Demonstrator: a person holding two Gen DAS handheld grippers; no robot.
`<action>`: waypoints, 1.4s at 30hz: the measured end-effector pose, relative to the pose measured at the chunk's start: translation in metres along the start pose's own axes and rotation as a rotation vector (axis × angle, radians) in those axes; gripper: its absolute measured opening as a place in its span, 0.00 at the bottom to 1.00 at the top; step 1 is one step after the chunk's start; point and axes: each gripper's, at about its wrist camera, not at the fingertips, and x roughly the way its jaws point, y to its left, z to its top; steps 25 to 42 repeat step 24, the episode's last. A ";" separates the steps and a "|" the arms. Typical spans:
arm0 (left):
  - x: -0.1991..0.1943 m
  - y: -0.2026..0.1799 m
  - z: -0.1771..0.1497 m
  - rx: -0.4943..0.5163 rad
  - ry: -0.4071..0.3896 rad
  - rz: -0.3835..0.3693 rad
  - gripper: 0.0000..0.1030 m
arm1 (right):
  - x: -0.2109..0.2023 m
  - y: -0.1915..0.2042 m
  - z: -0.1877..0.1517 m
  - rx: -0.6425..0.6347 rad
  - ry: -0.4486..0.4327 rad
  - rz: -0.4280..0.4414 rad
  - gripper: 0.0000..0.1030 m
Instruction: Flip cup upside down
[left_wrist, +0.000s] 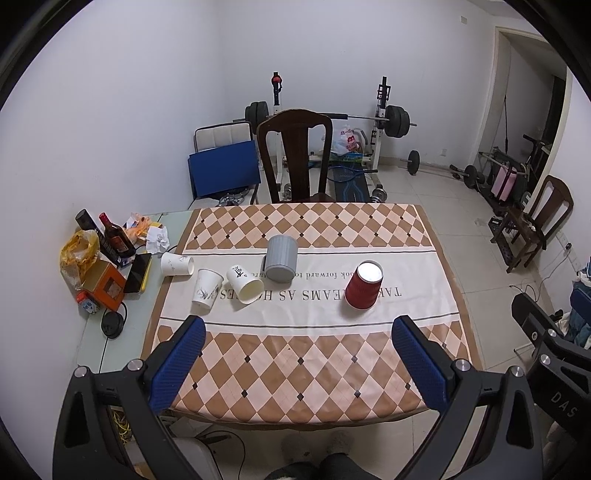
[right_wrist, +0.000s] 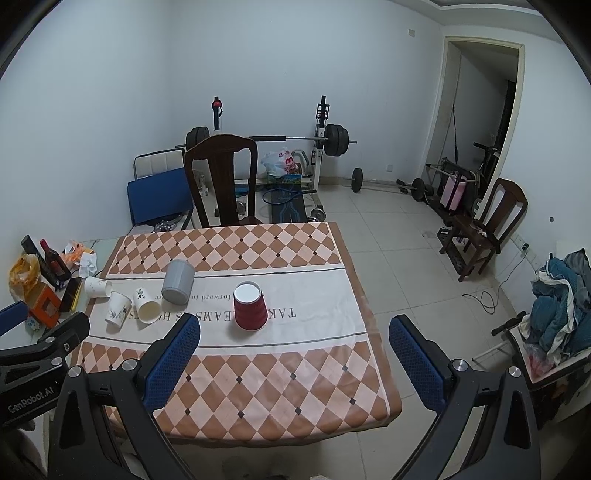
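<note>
A red cup (left_wrist: 364, 285) stands upside down on the checked tablecloth (left_wrist: 295, 365); it also shows in the right wrist view (right_wrist: 250, 305). A grey ribbed mug (left_wrist: 281, 258) stands upside down behind it, also in the right wrist view (right_wrist: 178, 281). Three white paper cups sit to the left: one on its side (left_wrist: 176, 264), one upside down (left_wrist: 207, 291), one tilted with its mouth toward me (left_wrist: 244, 284). My left gripper (left_wrist: 297, 326) is open and empty above the table's near edge. My right gripper (right_wrist: 293, 326) is open and empty, near the red cup.
Bottles (left_wrist: 114, 236), an orange box (left_wrist: 105, 284), bags and crumpled paper crowd the table's left side. A dark wooden chair (left_wrist: 295, 155) stands behind the table. Weights and a barbell rack (left_wrist: 384, 118) are at the back wall. Another chair (right_wrist: 487, 225) stands at the right.
</note>
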 end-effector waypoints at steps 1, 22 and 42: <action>-0.001 0.000 0.001 0.000 0.000 0.001 1.00 | -0.001 0.000 0.001 -0.001 0.001 0.001 1.00; 0.000 0.003 0.000 0.003 -0.001 -0.004 1.00 | -0.005 0.001 0.002 -0.005 0.003 0.005 1.00; 0.001 0.004 -0.001 0.000 0.001 -0.009 1.00 | -0.003 0.000 0.001 -0.004 0.001 0.004 1.00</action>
